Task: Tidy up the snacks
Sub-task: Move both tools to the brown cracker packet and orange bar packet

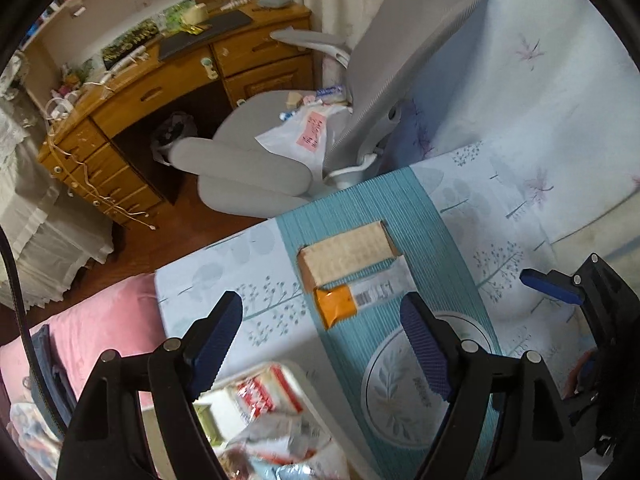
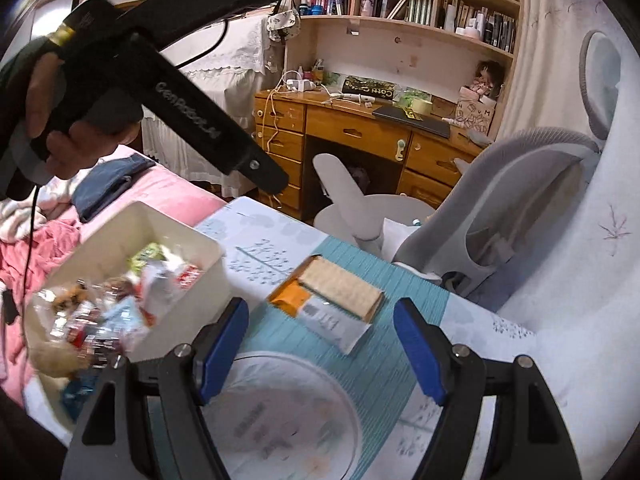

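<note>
Snack packs [image 2: 332, 300] lie just ahead of open right tongs [image 2: 320, 344], untouched.

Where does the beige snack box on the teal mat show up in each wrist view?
Left wrist view: the beige snack box sits just above centre, on the teal mat, above the orange-and-white packet.
Right wrist view: it lies at centre, up and right of that packet.
Shared landmark: the grey desk chair behind the mat.
</note>
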